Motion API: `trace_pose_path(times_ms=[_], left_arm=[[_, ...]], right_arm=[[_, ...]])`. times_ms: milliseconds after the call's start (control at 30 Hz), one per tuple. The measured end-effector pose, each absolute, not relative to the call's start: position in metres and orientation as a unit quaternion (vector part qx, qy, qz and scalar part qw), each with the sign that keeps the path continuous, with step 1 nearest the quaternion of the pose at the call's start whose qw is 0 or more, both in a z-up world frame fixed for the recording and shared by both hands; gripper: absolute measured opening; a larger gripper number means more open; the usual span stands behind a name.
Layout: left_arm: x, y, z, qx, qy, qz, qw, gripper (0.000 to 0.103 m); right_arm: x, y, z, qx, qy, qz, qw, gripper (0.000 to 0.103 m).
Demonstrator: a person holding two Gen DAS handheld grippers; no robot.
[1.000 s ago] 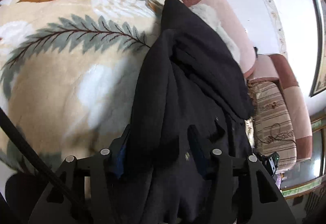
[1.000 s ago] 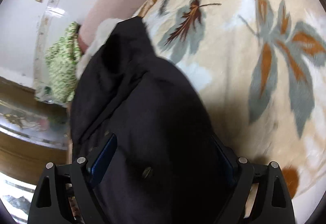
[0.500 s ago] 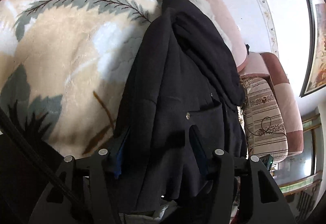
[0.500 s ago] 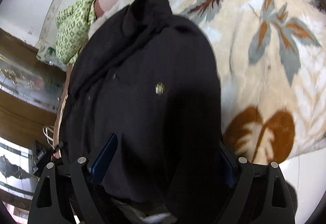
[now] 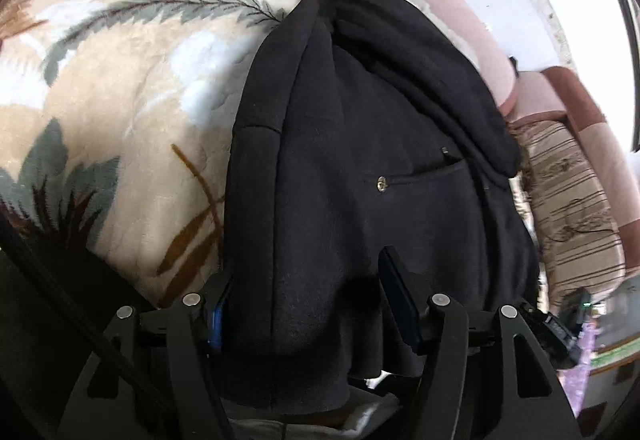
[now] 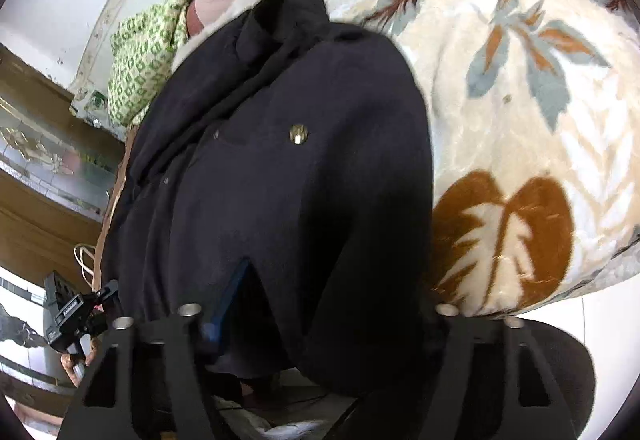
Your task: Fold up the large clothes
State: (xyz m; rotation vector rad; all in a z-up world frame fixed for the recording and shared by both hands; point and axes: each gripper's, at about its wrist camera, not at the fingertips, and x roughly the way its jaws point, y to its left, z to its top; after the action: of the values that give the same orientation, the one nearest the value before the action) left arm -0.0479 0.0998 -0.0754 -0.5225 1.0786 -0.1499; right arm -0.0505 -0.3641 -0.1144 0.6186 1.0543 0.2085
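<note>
The black coat (image 5: 360, 168) lies lengthwise along the near edge of the leaf-patterned blanket (image 5: 120, 88), its hem bunched in both grippers. The left gripper (image 5: 304, 304), half open, has been widening around cloth; the right gripper (image 6: 324, 304) has just been closing on it. A fold towards the collar seems next, needing firm grips; no writing is legible.

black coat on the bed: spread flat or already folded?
Folded lengthwise: the black coat lies as a narrow, layered strip on the leaf-print blanket, one side doubled over the front, its near end overhanging the edge.
</note>
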Motion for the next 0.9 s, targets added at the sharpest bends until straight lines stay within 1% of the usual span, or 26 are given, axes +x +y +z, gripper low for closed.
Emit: trace_pose_path(times_ms=[33, 67, 100, 133, 200, 267, 367, 533, 633, 733, 900], left_arm=[[-0.048, 0.097, -0.073, -0.235, 0.508, -0.066, 0.826, 0.029], [-0.047, 0.095, -0.068, -0.222, 0.51, -0.065, 0.828, 0.024], [-0.048, 0.094, -0.062, -0.218, 0.505, -0.064, 0.833, 0.022], [-0.05, 0.096, -0.054, -0.222, 0.496, -0.068, 0.837, 0.021], [-0.052, 0.099, -0.035, -0.231, 0.477, -0.075, 0.845, 0.019], [-0.051, 0.103, -0.016, -0.241, 0.459, -0.077, 0.851, 0.019], [-0.039, 0.104, 0.012, -0.245, 0.439, -0.081, 0.861, 0.018], [-0.004, 0.093, 0.058, -0.229, 0.407, -0.089, 0.88, 0.018], [0.036, 0.086, 0.084, -0.218, 0.395, -0.078, 0.889, 0.018], [0.085, 0.084, 0.103, -0.229, 0.4, -0.061, 0.885, 0.018], [0.173, 0.083, 0.112, -0.23, 0.425, -0.008, 0.875, 0.018]], right_arm=[[-0.05, -0.361, -0.112, 0.279, 0.494, 0.096, 0.818, 0.052], [-0.05, -0.36, -0.11, 0.273, 0.493, 0.094, 0.821, 0.04], [-0.051, -0.359, -0.106, 0.267, 0.492, 0.093, 0.824, 0.032], [-0.052, -0.36, -0.103, 0.268, 0.488, 0.095, 0.825, 0.03], [-0.053, -0.366, -0.095, 0.279, 0.478, 0.102, 0.827, 0.024], [-0.054, -0.373, -0.079, 0.295, 0.456, 0.114, 0.832, 0.021], [-0.049, -0.381, -0.049, 0.315, 0.417, 0.136, 0.842, 0.019], [-0.013, -0.378, 0.009, 0.298, 0.371, 0.161, 0.865, 0.018], [0.022, -0.376, 0.044, 0.288, 0.347, 0.165, 0.877, 0.018], [0.065, -0.379, 0.067, 0.298, 0.34, 0.164, 0.877, 0.018], [0.146, -0.393, 0.073, 0.319, 0.352, 0.127, 0.871, 0.018]])
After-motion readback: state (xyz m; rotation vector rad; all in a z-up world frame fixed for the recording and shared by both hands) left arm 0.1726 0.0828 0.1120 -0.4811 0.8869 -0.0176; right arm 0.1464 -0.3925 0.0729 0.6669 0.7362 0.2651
